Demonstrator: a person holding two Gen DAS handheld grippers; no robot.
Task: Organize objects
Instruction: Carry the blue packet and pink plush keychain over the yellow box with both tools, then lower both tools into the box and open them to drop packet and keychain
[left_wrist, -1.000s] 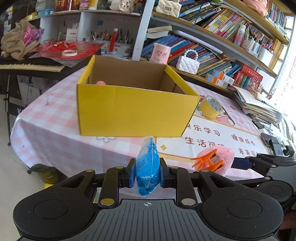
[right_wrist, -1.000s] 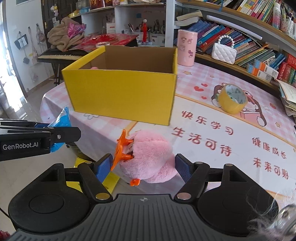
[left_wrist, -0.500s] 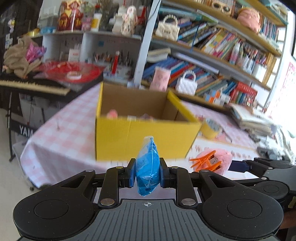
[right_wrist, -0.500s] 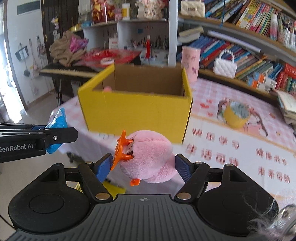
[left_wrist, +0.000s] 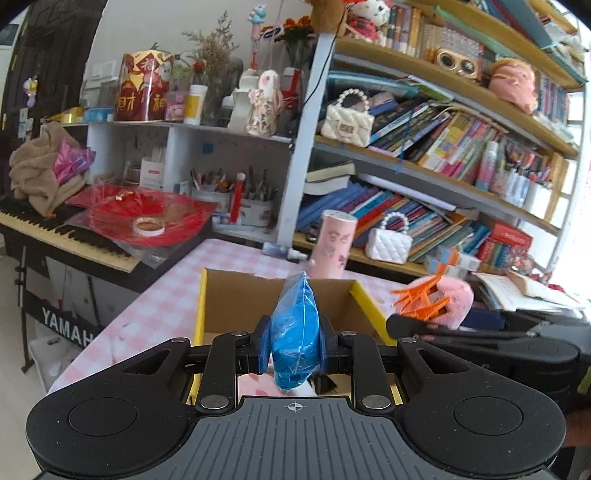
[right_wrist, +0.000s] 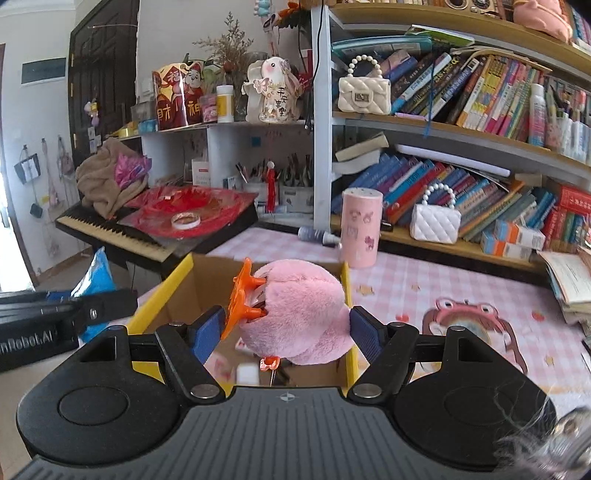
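Left gripper (left_wrist: 294, 349): I clamp one blue packet (left_wrist: 294, 332), above the box's near edge.
Right gripper (right_wrist: 286, 330): I squeeze one pink plush toy (right_wrist: 303, 314), above the box's near right corner.
Box: one yellow cardboard box (right_wrist: 162, 291), open, several small items blurred inside.
Beyond box: one pink canister (right_wrist: 360, 227); two white handbags on shelves.

Crowded bookshelves (right_wrist: 461, 122), keyboard (left_wrist: 66, 236), dark door (right_wrist: 103, 74)

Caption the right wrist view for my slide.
Right gripper holds a pink plush toy above the open yellow box.
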